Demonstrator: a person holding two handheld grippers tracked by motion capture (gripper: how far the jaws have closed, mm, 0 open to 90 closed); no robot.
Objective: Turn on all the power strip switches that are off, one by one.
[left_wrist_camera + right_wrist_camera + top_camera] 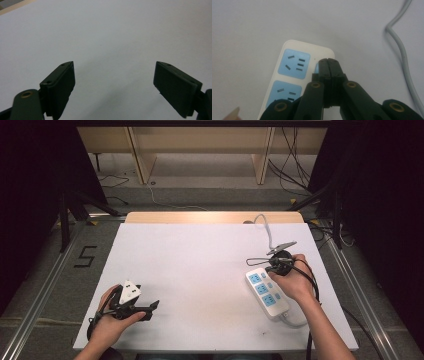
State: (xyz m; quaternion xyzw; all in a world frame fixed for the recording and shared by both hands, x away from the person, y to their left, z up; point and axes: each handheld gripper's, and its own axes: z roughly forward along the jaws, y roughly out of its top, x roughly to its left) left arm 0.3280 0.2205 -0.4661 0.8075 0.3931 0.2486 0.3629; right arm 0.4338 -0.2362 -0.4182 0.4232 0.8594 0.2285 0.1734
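Three blue sockets face up on the white power strip [268, 293] at the table's [200, 270] right side; any lettering there is too small to read. My right hand-held gripper [328, 60], jaws pressed together, tips down over its far end, seemingly touching. My left hand-held gripper [115, 75] lies level, spread wide.

A white power strip [267, 292] with three pale-blue socket faces lies flat at about four o'clock on the table, its grey cord [402, 50] snaking off toward one o'clock.

White table [200, 270], grey floor [45, 270], wooden bench [200, 140] behind.
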